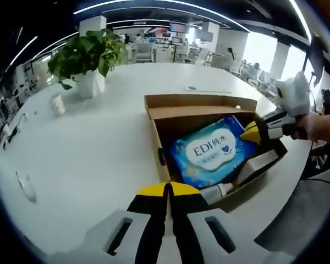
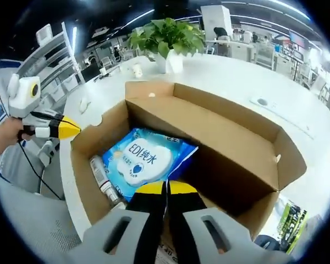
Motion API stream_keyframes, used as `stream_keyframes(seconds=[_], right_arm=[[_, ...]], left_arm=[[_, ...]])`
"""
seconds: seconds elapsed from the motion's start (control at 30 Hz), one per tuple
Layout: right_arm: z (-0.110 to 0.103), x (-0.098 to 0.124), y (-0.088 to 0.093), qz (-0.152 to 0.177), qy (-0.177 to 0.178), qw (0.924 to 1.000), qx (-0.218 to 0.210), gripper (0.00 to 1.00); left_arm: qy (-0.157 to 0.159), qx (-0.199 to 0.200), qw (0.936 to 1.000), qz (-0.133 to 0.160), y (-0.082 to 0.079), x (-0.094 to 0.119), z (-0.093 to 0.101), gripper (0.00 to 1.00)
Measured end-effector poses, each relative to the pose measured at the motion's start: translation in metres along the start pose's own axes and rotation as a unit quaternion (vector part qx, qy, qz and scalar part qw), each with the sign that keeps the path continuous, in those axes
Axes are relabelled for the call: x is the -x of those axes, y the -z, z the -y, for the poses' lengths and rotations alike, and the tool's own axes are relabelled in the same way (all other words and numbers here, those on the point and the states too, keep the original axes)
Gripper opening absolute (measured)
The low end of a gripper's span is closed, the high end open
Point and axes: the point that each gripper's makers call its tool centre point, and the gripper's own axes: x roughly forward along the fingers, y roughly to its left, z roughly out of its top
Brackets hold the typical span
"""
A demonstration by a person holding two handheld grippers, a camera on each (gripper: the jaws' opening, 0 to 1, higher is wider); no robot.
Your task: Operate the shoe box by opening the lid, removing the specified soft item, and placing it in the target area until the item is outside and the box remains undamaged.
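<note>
The box (image 2: 231, 137) is open. Your right gripper (image 2: 166, 190) is closed and empty, with the wipes (image 2: 146, 159) just ahead; open it and grab them.

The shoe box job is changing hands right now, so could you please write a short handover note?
Left gripper: jaws shut, empty, just outside the box's near wall.
Right gripper: jaws shut, empty, above the wipes pack's edge inside the box.
Shoe box: cardboard, on the white table, lid already open, no damage visible.
Wipes pack: blue, soft, lies flat in the box beside a tube.
Done: lid opened.
Left: grasp the pack, lift it out, set it on the table.
</note>
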Motion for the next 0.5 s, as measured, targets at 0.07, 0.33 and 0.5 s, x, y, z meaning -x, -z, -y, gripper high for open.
stream_keyframes(seconds=[0.07,0.33,0.5], right_arm=[[0.002,0.003,-0.001,0.000,0.005,1.0000,0.003,0.00],[0.011,0.018,0.000,0.006,0.022,0.9997,0.004,0.00],[0.015,0.023,0.004,0.008,0.034,0.9994,0.007,0.00]], left_arm=[[-0.001,-0.010,0.9999,0.006,-0.006,0.003,0.006,0.00],[0.068,-0.061,0.9958,0.006,-0.020,-0.011,0.054,0.09],[0.080,-0.083,0.9911,-0.065,-0.003,-0.040,0.066,0.13]])
